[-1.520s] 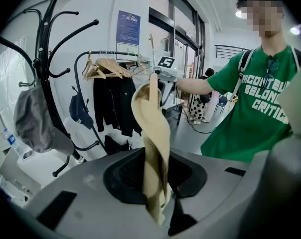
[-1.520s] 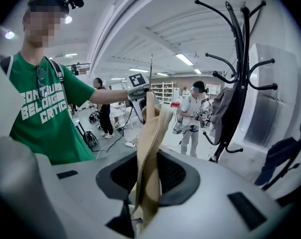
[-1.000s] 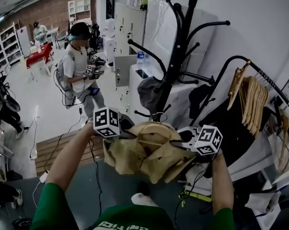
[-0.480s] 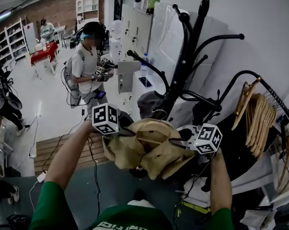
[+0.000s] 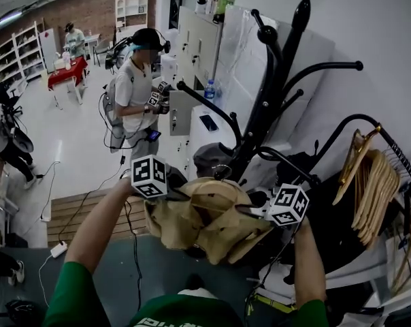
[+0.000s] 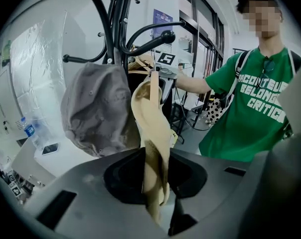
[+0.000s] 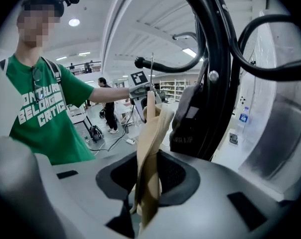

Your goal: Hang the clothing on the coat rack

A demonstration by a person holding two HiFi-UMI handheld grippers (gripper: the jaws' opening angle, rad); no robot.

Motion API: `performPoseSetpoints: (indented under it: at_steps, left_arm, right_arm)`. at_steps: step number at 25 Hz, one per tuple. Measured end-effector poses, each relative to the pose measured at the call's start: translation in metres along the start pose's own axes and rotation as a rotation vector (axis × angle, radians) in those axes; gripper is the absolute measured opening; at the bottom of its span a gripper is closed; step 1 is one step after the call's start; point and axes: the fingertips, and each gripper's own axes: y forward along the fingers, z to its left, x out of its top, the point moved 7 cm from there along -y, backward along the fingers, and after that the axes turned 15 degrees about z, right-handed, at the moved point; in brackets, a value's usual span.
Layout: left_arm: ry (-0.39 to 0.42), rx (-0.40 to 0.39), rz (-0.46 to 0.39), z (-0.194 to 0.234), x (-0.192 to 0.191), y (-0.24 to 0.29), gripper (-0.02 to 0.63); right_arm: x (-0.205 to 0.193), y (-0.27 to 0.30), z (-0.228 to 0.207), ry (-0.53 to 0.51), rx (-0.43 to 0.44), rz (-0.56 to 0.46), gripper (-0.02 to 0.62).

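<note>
A tan garment on a wooden hanger (image 5: 205, 213) hangs between my two grippers in front of the black coat rack (image 5: 273, 101). My left gripper (image 5: 171, 189) is shut on the garment's left shoulder (image 6: 151, 133). My right gripper (image 5: 256, 210) is shut on its right shoulder (image 7: 148, 153). The hanger's wire hook (image 7: 151, 71) points up near a rack arm (image 7: 165, 66). A grey cap (image 5: 212, 157) hangs on a lower rack arm just behind the garment; in the left gripper view the grey cap (image 6: 95, 108) sits left of the cloth.
A second rack at the right holds several wooden hangers (image 5: 372, 182) and dark clothing (image 5: 328, 216). White cabinets (image 5: 205, 53) stand behind the coat rack. Another person (image 5: 137, 94) with grippers stands at the back left. Cables (image 5: 134, 244) lie on the floor.
Both grippers and the garment have come closer to the coat rack, and the rack now stands larger and nearer in the head view. Both grips are unchanged.
</note>
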Motion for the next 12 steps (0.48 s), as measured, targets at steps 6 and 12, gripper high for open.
performPoseSetpoints:
  at_steps: [6,12]
  left_arm:
    - [-0.029,-0.022,-0.011,0.013,-0.007,0.017,0.081]
    - [-0.035,-0.015,-0.024,0.023,-0.003,0.021,0.081]
  right_arm:
    - [-0.016,0.013,-0.016,0.02,0.039,-0.005,0.091]
    - [-0.023,0.012,-0.025,0.031,0.043,-0.031,0.091]
